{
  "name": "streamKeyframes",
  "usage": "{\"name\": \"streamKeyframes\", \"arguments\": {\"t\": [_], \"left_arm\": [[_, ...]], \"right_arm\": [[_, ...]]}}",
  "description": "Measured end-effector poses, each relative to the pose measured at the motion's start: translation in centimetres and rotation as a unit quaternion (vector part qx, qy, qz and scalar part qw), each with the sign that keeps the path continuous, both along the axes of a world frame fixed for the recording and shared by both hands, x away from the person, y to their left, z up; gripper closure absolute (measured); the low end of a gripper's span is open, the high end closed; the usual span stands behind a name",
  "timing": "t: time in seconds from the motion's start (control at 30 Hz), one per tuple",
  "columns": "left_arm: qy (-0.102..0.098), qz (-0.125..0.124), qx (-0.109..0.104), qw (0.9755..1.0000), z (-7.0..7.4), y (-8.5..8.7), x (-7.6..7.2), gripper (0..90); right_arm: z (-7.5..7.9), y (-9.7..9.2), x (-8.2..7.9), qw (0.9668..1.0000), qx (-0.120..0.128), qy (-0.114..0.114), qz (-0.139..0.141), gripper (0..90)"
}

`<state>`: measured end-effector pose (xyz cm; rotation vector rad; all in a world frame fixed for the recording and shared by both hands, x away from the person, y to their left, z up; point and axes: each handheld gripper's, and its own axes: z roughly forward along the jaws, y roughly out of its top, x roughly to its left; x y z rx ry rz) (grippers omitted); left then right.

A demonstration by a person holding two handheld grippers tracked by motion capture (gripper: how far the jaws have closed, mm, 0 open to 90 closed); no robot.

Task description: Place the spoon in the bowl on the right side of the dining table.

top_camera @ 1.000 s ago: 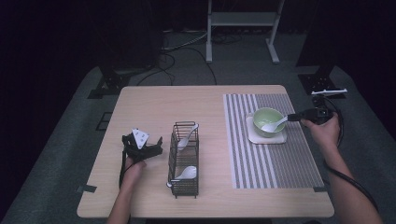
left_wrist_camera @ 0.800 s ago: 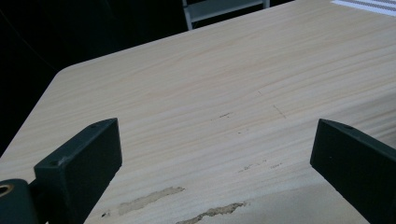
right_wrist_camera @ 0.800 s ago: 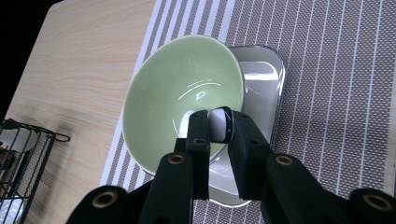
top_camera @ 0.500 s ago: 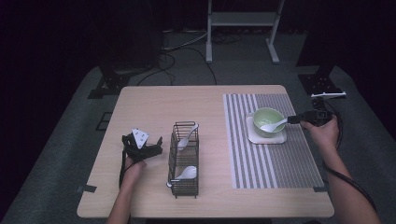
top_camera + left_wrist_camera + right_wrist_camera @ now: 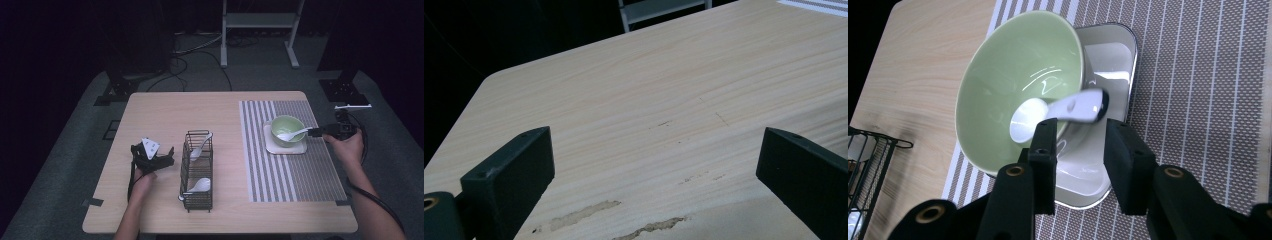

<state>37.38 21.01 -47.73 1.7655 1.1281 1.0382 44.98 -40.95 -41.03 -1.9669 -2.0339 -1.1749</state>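
Dark room w/ grey floor around a light wood table point(image 5: 165, 107), seen from the high view. Going left to right: left gripper point(image 5: 155, 159) sits lower left of centre on the bare wood, jaws wide apart w/ nothing between them; left gripper view has just wood grain btwn the two black jaws. Right of it, just beside, a black wire rack point(image 5: 197, 170) stands upright w/ two white spoons point(image 5: 200, 185) in it, one nearer the top of frame, one nearer the bottom. Further right, striped placemat point(image 5: 285, 175) covers the right part of the table; on its upper half a white square tray point(image 5: 287, 148) carries a green bowl point(image 5: 287, 129). White spoon point(image 5: 292, 134) lies w/ its scoop in the bowl, handle over the rim pointing right toward the right gripper point(image 5: 320, 132) at the mat's right edge. In the right gripper view the jaws are partly open, have just been opening; spoon handle point(image 5: 1083, 106) end sits just above the jaw tips, pads not pressing it. Bowl rim and tray edge lie right under the jaws; rack corner at far lower left
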Motion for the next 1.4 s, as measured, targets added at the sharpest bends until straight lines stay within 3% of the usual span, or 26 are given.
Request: {"name": "streamKeyframes", "arguments": {"t": [0.9,1.4], "left_arm": [[-0.003,0.001,-0.001,1.0000,0.0,0.0,0.0,1.1],[-0.003,0.001,-0.001,1.0000,0.0,0.0,0.0,1.1]], "right_arm": [[-1.3,1.0,-1.8,0.9996,-0.010,-0.012,0.023,41.6],[-1.3,2.1,-3.1,0.9988,-0.010,-0.023,0.043,38.6]]}}
